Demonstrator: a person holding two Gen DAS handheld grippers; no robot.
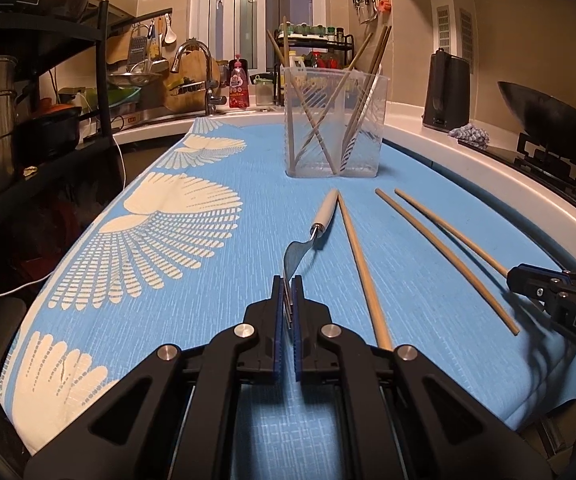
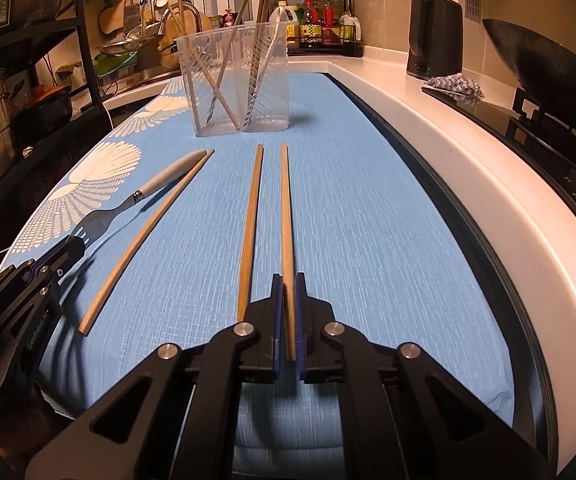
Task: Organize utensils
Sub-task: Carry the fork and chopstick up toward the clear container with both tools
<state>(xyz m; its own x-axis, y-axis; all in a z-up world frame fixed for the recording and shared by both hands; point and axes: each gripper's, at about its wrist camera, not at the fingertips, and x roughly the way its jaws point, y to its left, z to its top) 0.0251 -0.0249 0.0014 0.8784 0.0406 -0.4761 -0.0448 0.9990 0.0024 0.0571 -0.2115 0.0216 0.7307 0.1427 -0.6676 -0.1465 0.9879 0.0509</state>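
Kitchen clutter fills the back of both views, a sink and racks at upper left, a wok at the right edge; nearer, a blue cloth (image 1: 215, 288) with white fan prints covers the table, likely laid to give the utensils a soft, plain bed.

At upper centre stands a clear holder (image 1: 334, 124) with several chopsticks already leaning inside it; I take it as the place where the loose pieces are meant to go.

Low in the left wrist view, the left tool (image 1: 287, 300) is pressed together on the tines of a fork (image 1: 308, 240); its white handle points away toward the holder, so a lift from this end would carry it handle first.

Low in the right wrist view, the right tool (image 2: 287, 304) pinches the near end of one chopstick (image 2: 285, 208), which runs straight up the frame toward the holder; gripping the end leaves the long shaft free to drop in.

Just left of it lies a second chopstick (image 2: 251, 224), loose on the cloth; a third chopstick (image 2: 147, 240) lies further left, beside the fork, its far tip close to the fork's handle.

Both grips look set for lifting; nothing has left the cloth yet, as far as I can judge.
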